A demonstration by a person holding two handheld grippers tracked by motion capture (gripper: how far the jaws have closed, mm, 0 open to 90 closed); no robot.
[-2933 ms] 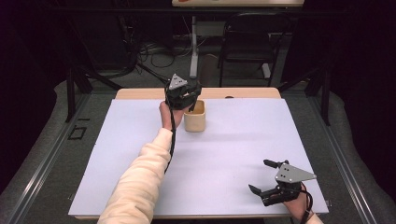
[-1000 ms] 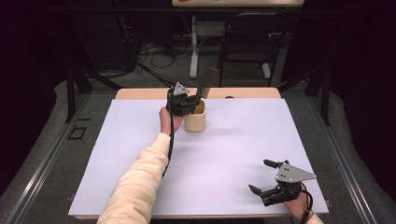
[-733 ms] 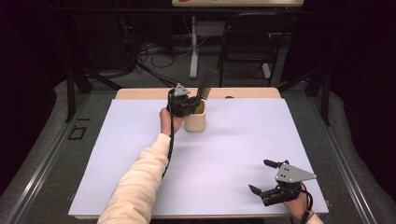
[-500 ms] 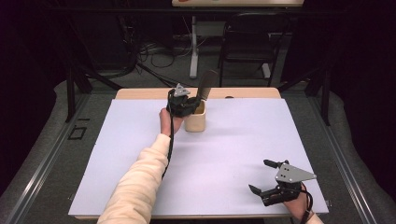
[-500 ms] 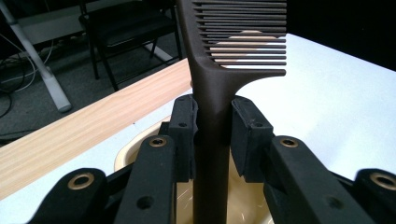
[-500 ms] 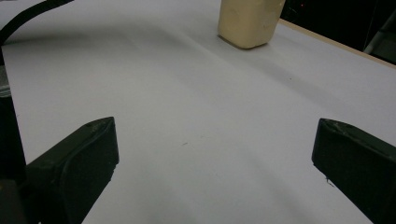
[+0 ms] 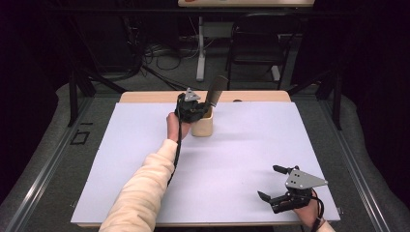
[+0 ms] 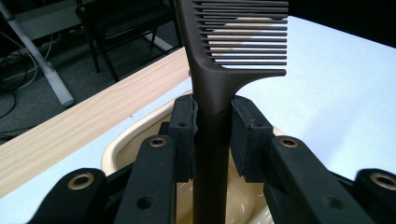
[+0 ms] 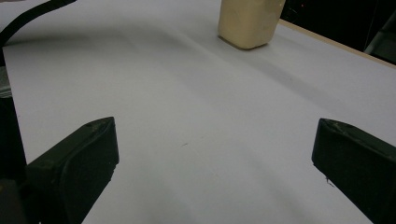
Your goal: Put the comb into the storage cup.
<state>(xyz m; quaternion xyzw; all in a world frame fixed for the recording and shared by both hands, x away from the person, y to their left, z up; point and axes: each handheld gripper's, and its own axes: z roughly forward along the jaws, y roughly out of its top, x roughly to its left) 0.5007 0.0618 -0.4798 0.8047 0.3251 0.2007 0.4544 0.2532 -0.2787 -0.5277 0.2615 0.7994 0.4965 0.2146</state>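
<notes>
A cream-coloured cup [image 7: 202,126] stands on the white sheet near the table's far edge; it also appears as the cup [image 9: 249,21] in the right gripper view. A dark brown comb [image 7: 215,89] stands in it, teeth end up and leaning right. My left gripper [image 7: 193,110] is over the cup's left rim, shut on the comb [image 8: 212,112] at its handle, with the cup [image 8: 140,135] below the jaws. My right gripper [image 7: 274,183] rests open near the front right corner, nothing between its fingers [image 9: 79,154].
The white sheet [image 7: 241,159] covers most of the table, with a strip of bare wood [image 7: 261,96] along the far edge. Beyond the table stand a black chair [image 7: 254,46], a desk leg and floor cables.
The left gripper has lowered slightly over the cup, and the comb now stands up out of the cup. The right gripper has stayed put.
</notes>
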